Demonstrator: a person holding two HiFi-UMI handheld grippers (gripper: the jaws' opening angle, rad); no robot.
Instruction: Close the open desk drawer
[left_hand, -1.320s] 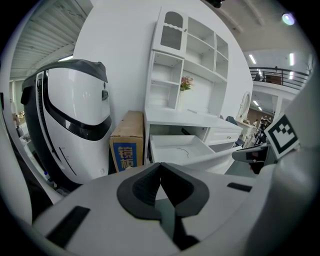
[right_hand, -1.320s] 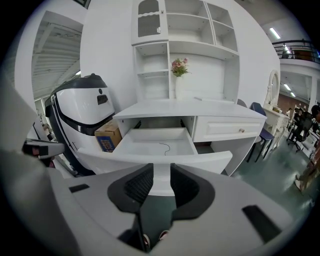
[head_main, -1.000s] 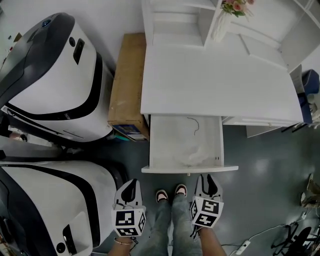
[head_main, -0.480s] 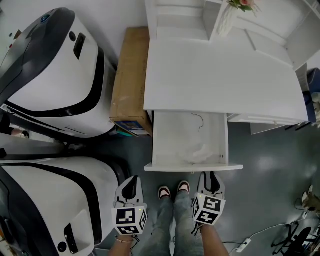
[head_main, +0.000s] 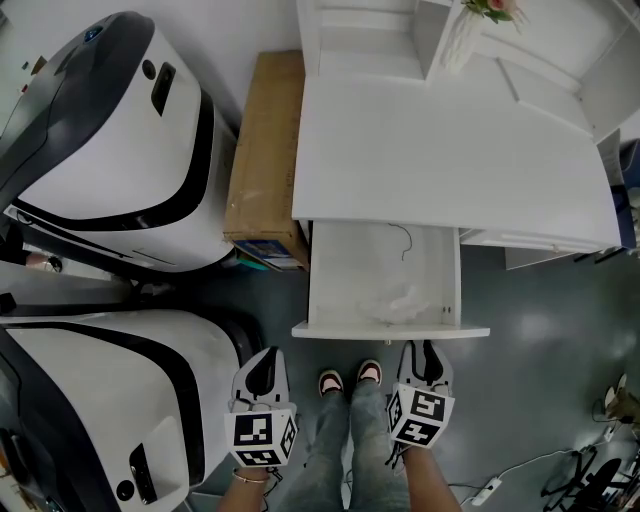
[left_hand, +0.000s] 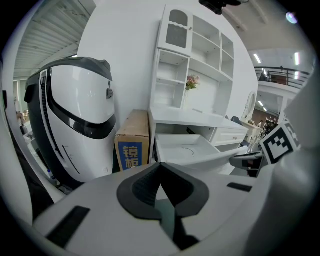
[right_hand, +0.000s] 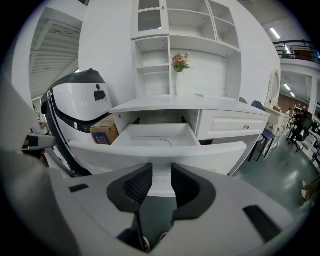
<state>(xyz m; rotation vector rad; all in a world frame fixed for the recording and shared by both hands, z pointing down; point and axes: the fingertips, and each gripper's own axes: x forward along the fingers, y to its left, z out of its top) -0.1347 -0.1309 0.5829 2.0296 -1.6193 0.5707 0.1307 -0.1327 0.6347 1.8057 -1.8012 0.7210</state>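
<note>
The white desk (head_main: 450, 150) has its left drawer (head_main: 385, 275) pulled far out, its front panel (head_main: 390, 331) nearest me. Inside lie a thin bent wire (head_main: 403, 240) and some crumpled clear plastic (head_main: 395, 298). My left gripper (head_main: 262, 375) hangs low, to the left of the drawer front and short of it, its jaws shut on nothing (left_hand: 159, 170). My right gripper (head_main: 425, 362) sits just in front of the panel's right part. In the right gripper view it (right_hand: 161, 172) stands open by a narrow gap and faces the drawer front (right_hand: 160, 150) without touching it.
A cardboard box (head_main: 265, 160) stands against the desk's left side. Two big white-and-black machines (head_main: 110, 140) (head_main: 110, 410) fill the left. A vase of flowers (head_main: 465, 35) stands at the back of the desk. The person's shoes (head_main: 350, 380) are between the grippers. Cables (head_main: 590, 470) lie at bottom right.
The head view has drifted, so the desk sits a little further right in the picture. Both grippers stay low by the feet. The drawer is as far out as before.
</note>
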